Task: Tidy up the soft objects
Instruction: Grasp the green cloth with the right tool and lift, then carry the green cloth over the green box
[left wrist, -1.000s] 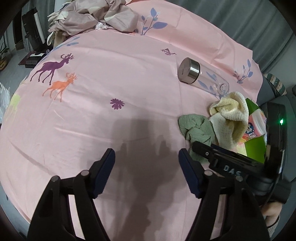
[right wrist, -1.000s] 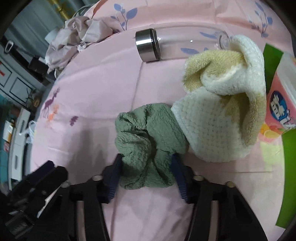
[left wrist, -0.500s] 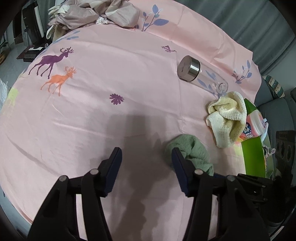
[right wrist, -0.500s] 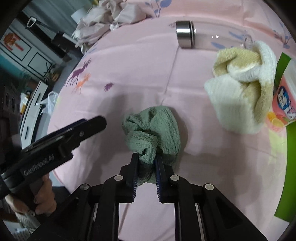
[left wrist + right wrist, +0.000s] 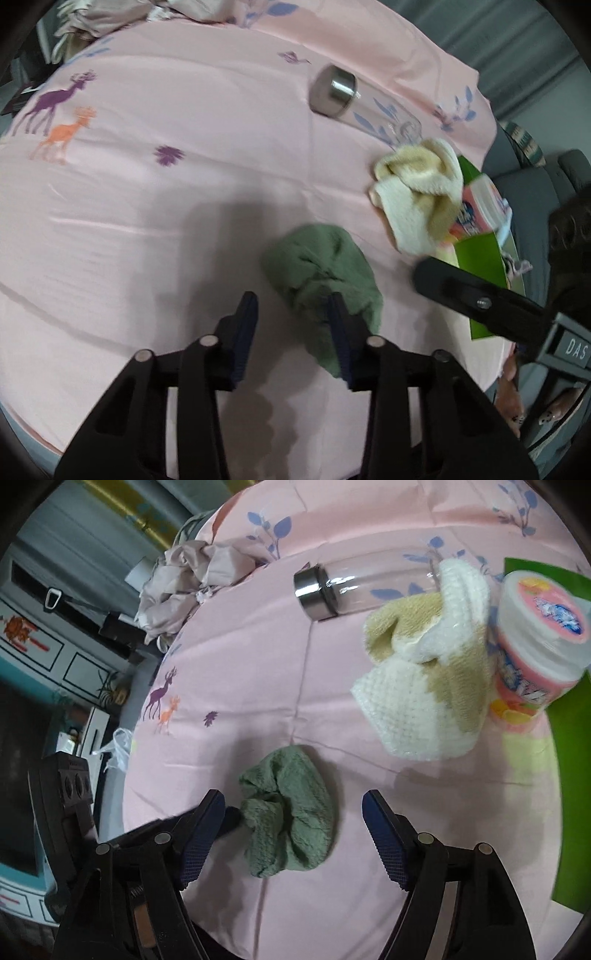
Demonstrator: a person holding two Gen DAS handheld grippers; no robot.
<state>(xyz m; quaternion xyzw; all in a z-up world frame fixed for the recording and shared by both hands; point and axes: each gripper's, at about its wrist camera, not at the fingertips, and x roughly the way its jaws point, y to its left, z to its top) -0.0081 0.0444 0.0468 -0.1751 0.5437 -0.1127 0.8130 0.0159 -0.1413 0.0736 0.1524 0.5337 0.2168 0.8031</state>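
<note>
A crumpled green cloth (image 5: 325,266) lies on the pink printed sheet (image 5: 184,192). It also shows in the right wrist view (image 5: 291,812). My left gripper (image 5: 291,314) is open, its right finger touching the cloth's near left side. My right gripper (image 5: 291,819) is open and empty, set around the green cloth without gripping it. A yellow-and-white towel (image 5: 421,192) lies further right, also in the right wrist view (image 5: 424,664).
A glass bottle with a steel cap (image 5: 354,99) lies on its side at the back. A pink-and-white tub (image 5: 535,635) stands on a green sheet (image 5: 569,775) beside the towel. Crumpled pinkish bedding (image 5: 192,579) is piled at the far edge.
My right gripper dragged the green cloth toward the near edge, then opened and let it go. My left gripper moved in beside the cloth and narrowed.
</note>
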